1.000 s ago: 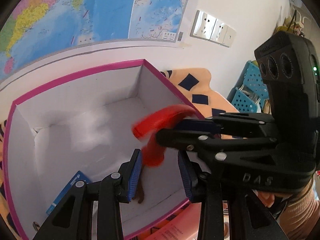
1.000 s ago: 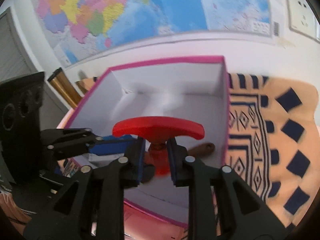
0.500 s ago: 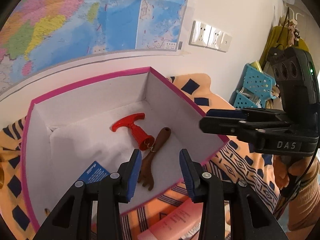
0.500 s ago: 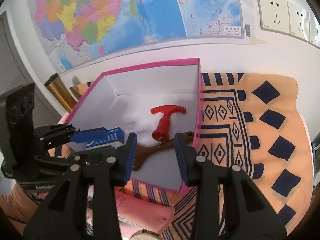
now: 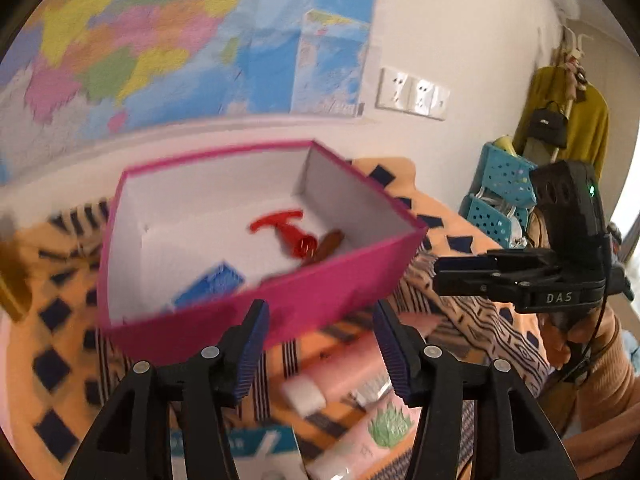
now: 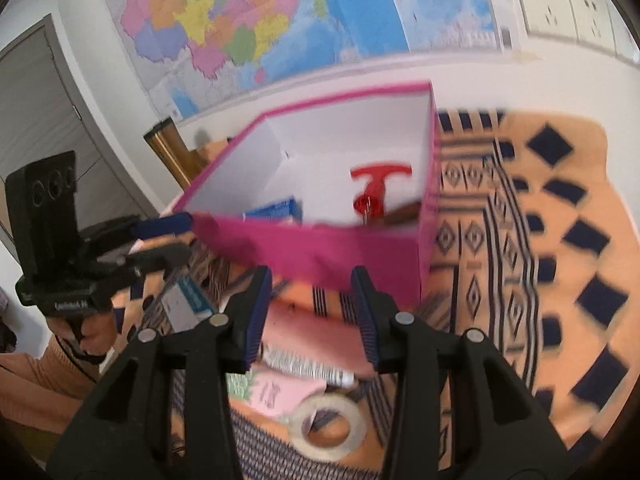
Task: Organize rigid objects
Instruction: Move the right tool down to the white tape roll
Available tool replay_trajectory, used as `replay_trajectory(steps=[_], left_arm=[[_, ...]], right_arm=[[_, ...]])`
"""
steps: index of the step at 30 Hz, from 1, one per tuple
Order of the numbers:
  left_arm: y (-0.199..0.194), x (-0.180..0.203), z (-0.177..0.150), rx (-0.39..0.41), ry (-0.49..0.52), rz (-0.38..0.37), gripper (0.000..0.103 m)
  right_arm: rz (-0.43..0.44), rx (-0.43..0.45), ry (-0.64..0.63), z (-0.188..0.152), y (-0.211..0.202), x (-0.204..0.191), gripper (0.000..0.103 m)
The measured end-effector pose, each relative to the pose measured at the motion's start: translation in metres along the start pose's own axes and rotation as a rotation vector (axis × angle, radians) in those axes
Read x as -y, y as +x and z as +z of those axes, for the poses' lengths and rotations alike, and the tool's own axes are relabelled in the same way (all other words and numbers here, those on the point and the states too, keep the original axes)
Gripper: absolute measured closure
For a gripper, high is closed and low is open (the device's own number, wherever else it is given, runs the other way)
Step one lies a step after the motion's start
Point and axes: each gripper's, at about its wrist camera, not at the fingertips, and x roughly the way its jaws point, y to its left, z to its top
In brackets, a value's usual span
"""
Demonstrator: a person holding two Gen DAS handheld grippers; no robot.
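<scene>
Cardboard in pink forms the box (image 5: 256, 312) on the patterned cloth (image 6: 560, 240) over the counter. Inside it, left to right, lie a blue packet (image 5: 212, 286), a red T-handled piece (image 5: 286, 228) and a brown wooden piece (image 5: 328, 242), the last two touching. The left tool (image 5: 318, 350) hangs short of the box's near wall, its jaws opening with nothing between them. The right tool (image 6: 312, 316) does likewise, jaws opening and empty. Below it, pink tubes (image 6: 304, 336) and a tape roll (image 6: 330, 426) lie on the cloth.
</scene>
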Motion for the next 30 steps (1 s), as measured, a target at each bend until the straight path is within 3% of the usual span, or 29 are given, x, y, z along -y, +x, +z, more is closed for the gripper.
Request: replay_trajectory(steps=[9,13,26,28,30], left_arm=[[0.019,-0.014,-0.036,-0.093,-0.111,-0.026,0.048],[0.02,-0.004,-0.046,-0.105,-0.1,-0.051,0.048],[0.04,0.041,-0.059,-0.171,-0.042,-0.173,0.048],[0.043,0.046,-0.059,-0.18,-0.043,-0.186,0.048],[0.046,0.048,-0.061,-0.189,-0.041,-0.194,0.048]], right_arm=[[-0.003,-0.072,0.154,-0.043,0.01,0.029,0.059],[-0.003,-0.09,0.169,-0.057,0.009,0.031,0.059],[-0.095,-0.173,0.031,-0.088,0.019,0.013,0.059],[-0.1,-0.169,0.01,-0.088,0.02,0.011,0.062],[-0.12,-0.178,-0.017,-0.089,0.023,0.009,0.071]])
